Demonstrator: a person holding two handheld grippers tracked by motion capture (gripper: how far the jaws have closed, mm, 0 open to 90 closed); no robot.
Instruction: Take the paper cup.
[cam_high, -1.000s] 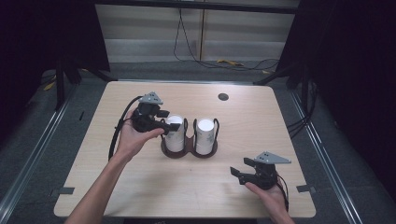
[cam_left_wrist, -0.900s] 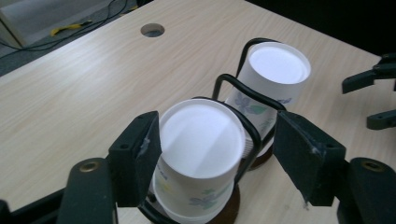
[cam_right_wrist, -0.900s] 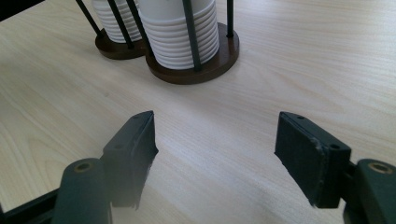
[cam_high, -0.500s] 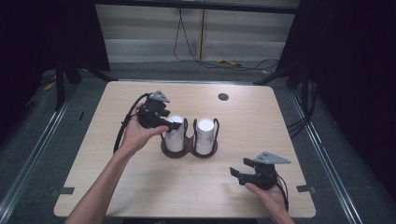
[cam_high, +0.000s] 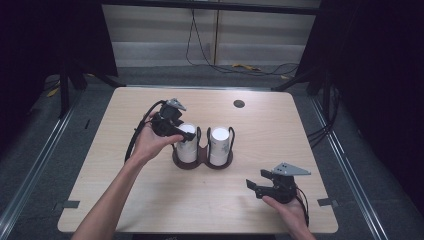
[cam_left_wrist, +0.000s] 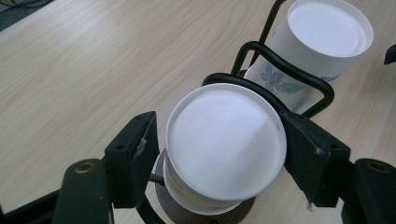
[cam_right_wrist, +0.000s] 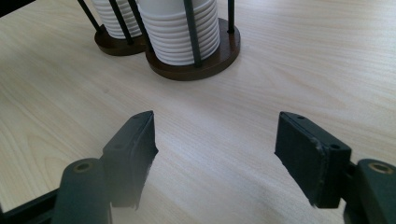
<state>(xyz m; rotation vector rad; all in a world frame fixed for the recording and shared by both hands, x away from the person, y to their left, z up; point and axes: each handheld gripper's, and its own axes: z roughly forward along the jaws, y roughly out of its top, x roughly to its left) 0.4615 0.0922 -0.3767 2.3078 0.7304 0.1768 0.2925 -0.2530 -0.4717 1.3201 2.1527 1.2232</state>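
I've got the left gripper (cam_left_wrist: 212, 149) straddling the top cup (cam_left_wrist: 224, 144) of the nearer stack; its jaws just eased apart, with the right pad touching the rim and the left one slightly clear. I'd squeeze evenly, then lift straight up past the wire holder (cam_left_wrist: 280, 74). Two stacks, two holders. The right gripper (cam_high: 262, 187) has its jaws empty, fairly wide, over bare worktop (cam_right_wrist: 280, 56).

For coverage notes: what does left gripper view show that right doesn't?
Left gripper view: the top cup's flat end between the left gripper's jaws, which have just been opening, and a flower print on the other stack. Right gripper view: ribbed cup rims, wooden bases, the right gripper open over table. Shared: both cup stacks in wire holders.
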